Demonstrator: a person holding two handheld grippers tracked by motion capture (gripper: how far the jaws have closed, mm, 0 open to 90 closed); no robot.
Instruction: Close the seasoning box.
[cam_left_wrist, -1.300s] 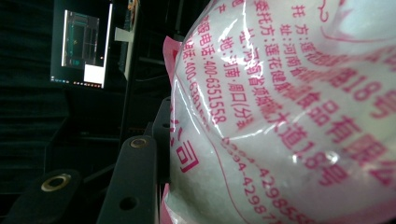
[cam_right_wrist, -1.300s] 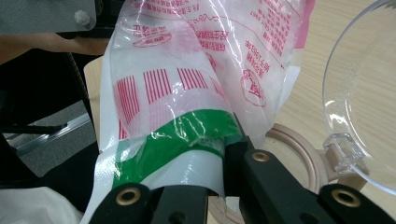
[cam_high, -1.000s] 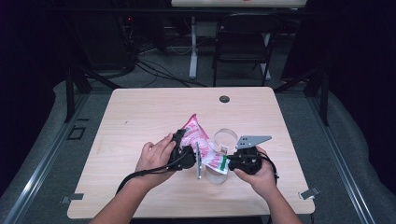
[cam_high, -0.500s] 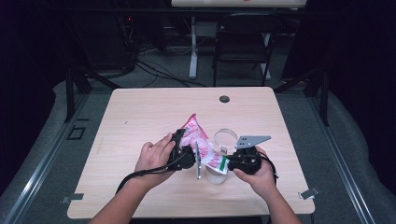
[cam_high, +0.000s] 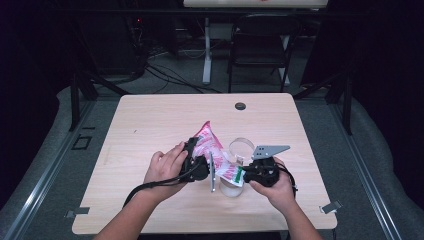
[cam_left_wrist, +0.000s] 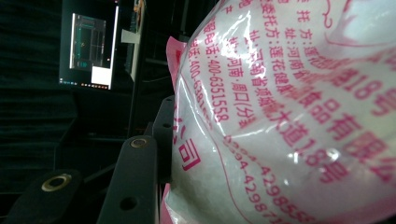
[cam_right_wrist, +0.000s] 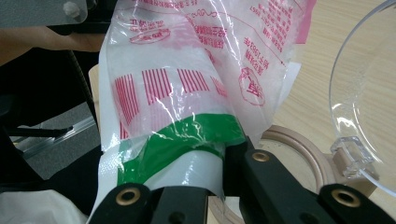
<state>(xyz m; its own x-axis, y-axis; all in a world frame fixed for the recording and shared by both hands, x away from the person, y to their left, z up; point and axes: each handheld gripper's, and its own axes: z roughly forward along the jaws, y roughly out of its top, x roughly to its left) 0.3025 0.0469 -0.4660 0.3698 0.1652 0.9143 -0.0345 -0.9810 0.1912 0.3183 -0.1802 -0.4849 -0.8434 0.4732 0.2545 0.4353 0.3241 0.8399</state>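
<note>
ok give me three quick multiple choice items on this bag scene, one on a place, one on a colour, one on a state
1. Where on the table is the small dark round spot?
A. near the far edge
B. at the near left corner
C. under the bag

2. What colour is the print on the plastic bag?
A. blue with yellow
B. pink-red with a green band
C. black only

3. How does the right claw stand?
A. wide open above the table
B. lying set down on the table
C. shut on the bag's end

Answers: 1 A, the high view shows the spot by the far edge. 2 B, the right gripper view shows red bars and a green band. 3 C, its jaws pinch the bunched film.
</note>
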